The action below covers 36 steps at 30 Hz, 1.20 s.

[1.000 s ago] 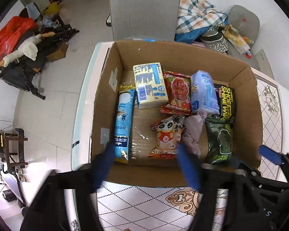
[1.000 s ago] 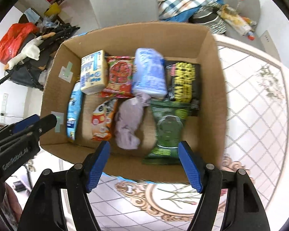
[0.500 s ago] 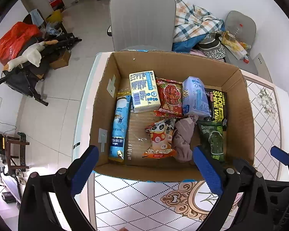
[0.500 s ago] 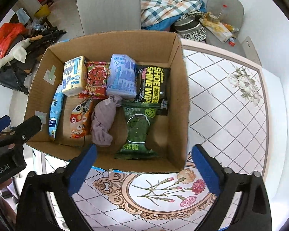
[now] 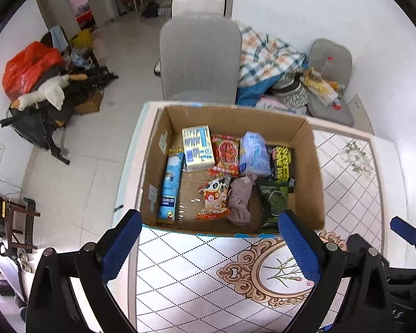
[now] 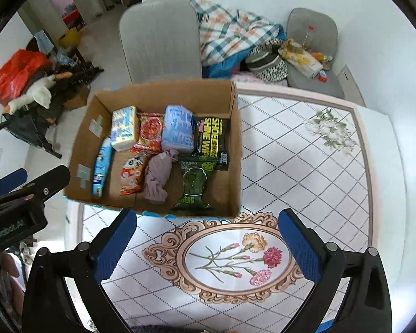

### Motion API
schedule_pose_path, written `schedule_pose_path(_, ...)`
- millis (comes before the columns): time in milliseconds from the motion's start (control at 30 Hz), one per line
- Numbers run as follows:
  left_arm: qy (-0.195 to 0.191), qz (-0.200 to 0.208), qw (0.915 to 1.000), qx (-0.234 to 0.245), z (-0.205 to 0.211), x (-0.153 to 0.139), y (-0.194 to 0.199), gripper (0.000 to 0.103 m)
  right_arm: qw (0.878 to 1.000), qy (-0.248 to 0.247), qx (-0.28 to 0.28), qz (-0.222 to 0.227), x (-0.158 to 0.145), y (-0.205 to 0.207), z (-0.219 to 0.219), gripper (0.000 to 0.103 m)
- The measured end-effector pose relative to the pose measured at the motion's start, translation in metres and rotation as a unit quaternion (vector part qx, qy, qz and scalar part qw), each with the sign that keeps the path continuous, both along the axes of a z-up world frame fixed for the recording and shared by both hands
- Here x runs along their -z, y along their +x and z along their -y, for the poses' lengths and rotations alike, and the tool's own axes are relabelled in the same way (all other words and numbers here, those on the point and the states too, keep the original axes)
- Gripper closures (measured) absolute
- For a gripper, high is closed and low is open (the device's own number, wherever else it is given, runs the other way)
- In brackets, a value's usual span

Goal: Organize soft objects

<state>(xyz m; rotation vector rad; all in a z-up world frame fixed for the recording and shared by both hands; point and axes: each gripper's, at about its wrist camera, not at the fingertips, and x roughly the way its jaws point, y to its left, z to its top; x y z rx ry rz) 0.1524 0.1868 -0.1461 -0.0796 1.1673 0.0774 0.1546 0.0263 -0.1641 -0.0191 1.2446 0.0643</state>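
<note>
An open cardboard box point(image 5: 313, 177) point(image 6: 235, 149) stands on the patterned table and holds several soft packs. Among them are a yellow tissue pack point(image 5: 198, 148) point(image 6: 124, 131), a light blue pack point(image 5: 253, 154) point(image 6: 179, 129), a mauve rolled cloth point(image 5: 240, 201) point(image 6: 156, 177), a green pack point(image 6: 195, 186) and a black wipes pack point(image 6: 213, 138). My left gripper point(image 5: 208, 238) is open and empty, above the table just in front of the box. My right gripper point(image 6: 206, 236) is open and empty, over the flower medallion point(image 6: 230, 255).
A grey chair point(image 5: 199, 61) stands behind the table. A plaid blanket point(image 6: 233, 33) and clutter lie on a second chair at the back right. A red bag point(image 5: 27, 66) and gear sit on the floor to the left. The table's left edge point(image 5: 130, 172) is beside the box.
Both grippers have pulled back and up from the box and opened wider. The box now looks smaller and farther off. Its contents have not moved.
</note>
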Motion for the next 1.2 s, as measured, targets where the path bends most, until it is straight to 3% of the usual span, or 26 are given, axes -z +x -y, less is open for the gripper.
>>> schedule_pose_path(267, -0.002, 0.053, 0.9986, -0.003, 0.003, -0.072, -0.047, 0.002, 0.998, 0.017, -0.003, 0.057, -0.081, -0.044, 0.009, 0.000)
schedule_pose_path(533, -0.011, 0.068, 0.9976, 0.006, 0.005, -0.111, -0.078, 0.002, 0.995, 0.026, -0.010, 0.093, -0.135, -0.081, 0.009, 0.000)
schedule_pose_path(800, -0.004, 0.081, 0.9967, 0.003, 0.003, -0.132, -0.097, 0.002, 0.995, 0.016, -0.015, 0.101, -0.158, -0.098, 0.007, 0.000)
schedule_pose_path(1200, 0.014, 0.084, 0.9963, 0.002, 0.006, -0.137, -0.109, 0.002, 0.993, 0.003, -0.004, 0.119, -0.172, -0.109, 0.012, 0.000)
